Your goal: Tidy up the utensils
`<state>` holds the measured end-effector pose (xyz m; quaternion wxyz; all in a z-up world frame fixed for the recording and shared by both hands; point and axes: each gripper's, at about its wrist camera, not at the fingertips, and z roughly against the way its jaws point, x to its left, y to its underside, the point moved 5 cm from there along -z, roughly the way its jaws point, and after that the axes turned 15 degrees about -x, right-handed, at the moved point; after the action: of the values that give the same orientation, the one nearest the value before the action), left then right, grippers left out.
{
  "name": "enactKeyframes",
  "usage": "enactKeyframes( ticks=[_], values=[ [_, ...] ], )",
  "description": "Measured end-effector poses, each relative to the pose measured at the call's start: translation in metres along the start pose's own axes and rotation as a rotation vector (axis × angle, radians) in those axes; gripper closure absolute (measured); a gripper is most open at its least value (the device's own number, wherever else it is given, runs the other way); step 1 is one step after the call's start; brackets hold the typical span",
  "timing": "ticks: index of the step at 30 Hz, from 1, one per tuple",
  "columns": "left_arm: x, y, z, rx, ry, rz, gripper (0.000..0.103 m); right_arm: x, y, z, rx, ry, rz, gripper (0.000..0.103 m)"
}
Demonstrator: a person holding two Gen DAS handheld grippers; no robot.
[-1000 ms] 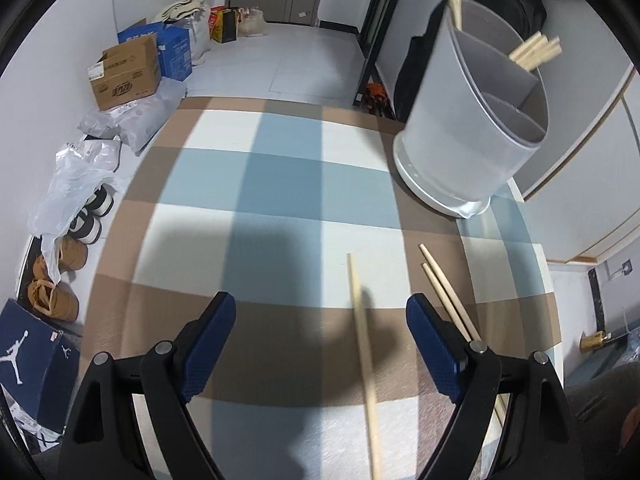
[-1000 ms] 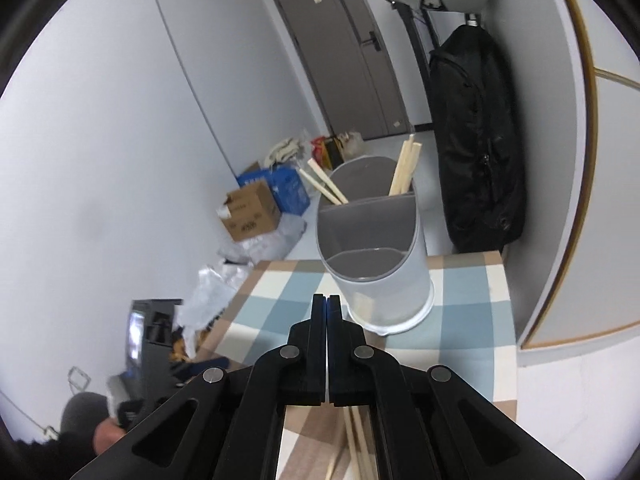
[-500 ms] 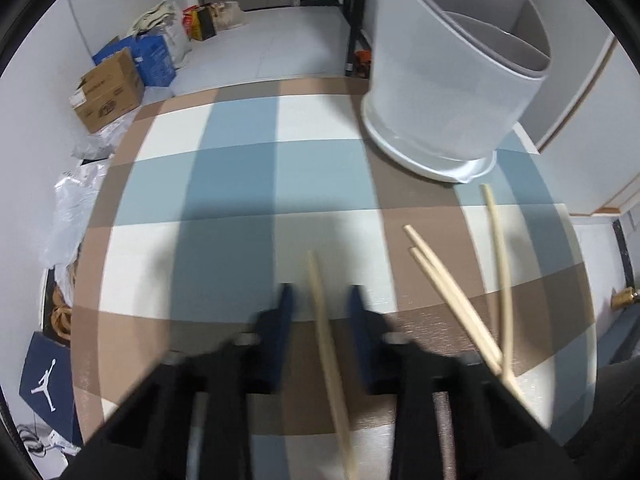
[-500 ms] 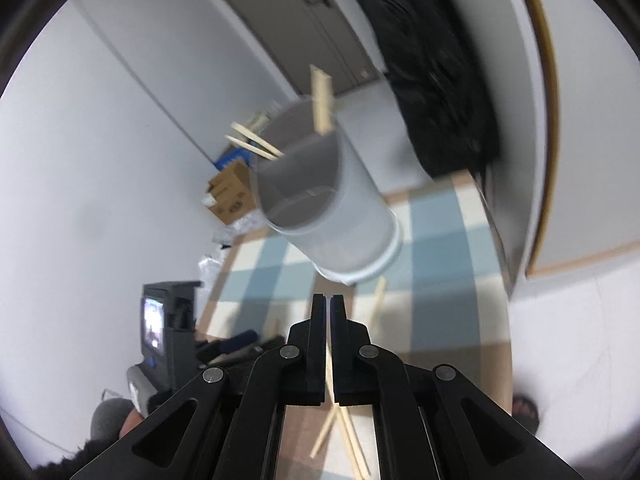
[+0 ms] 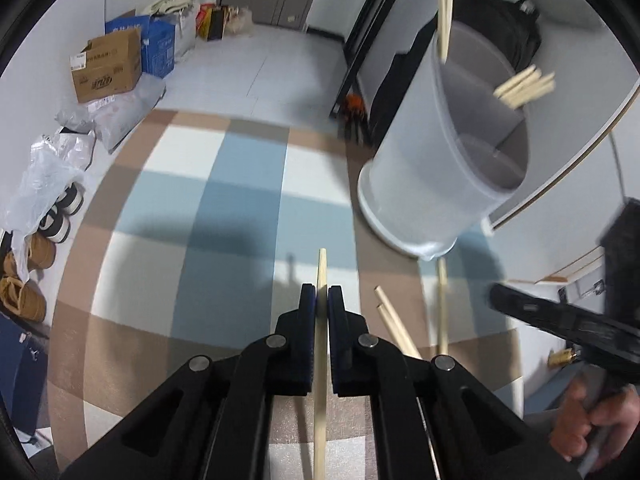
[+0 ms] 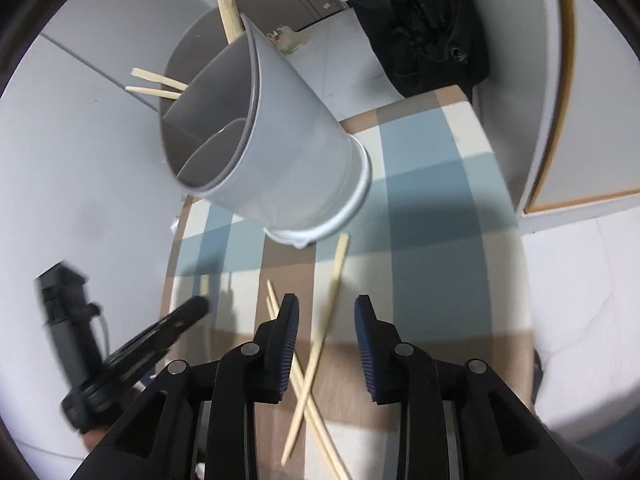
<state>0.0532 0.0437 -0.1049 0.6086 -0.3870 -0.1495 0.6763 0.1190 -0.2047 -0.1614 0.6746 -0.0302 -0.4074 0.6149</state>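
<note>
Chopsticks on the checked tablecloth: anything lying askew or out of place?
Yes. Three loose chopsticks lie crossed beside the grey holder rather than in it. A fourth chopstick is clamped in the left claw.

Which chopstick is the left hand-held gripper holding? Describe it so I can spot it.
Start at the grey utensil holder on the checked tablecloth. Three loose chopsticks lie below its base. The held chopstick is left of them, pinched between the blue pads of the left hand-held gripper.
</note>
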Motion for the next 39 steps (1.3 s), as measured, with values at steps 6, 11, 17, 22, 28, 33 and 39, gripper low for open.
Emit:
enactKeyframes(
  ticks=[6, 11, 17, 22, 28, 33, 39],
  values=[
    [0.001, -0.003, 0.005, -0.031, 0.020, 0.053, 0.102, 0.003, -0.001, -0.040, 0.045, 0.087, 0.091, 0.074],
    [-0.006, -0.008, 0.002, -0.043, 0.034, 0.067, 0.102, 0.016, 0.005, -0.047, 0.016, 0.186, 0.246, 0.076],
    [0.001, -0.016, 0.007, -0.064, 0.044, 0.073, 0.102, 0.029, 0.017, -0.049, -0.039, 0.301, 0.400, 0.084],
    [0.007, -0.021, 0.011, -0.084, 0.049, 0.090, 0.102, 0.021, 0.020, -0.042, -0.042, 0.272, 0.338, 0.098],
    [0.008, -0.022, 0.011, -0.098, 0.053, 0.100, 0.102, 0.007, 0.013, -0.014, -0.092, 0.207, 0.234, 0.098],
    [0.003, -0.026, 0.018, -0.139, 0.060, 0.088, 0.102, -0.004, 0.001, 0.023, -0.170, 0.133, 0.137, 0.098],
    [-0.003, -0.027, 0.026, -0.179, 0.069, 0.069, 0.102, -0.014, -0.014, 0.060, -0.272, 0.044, 0.070, 0.098]
  ],
)
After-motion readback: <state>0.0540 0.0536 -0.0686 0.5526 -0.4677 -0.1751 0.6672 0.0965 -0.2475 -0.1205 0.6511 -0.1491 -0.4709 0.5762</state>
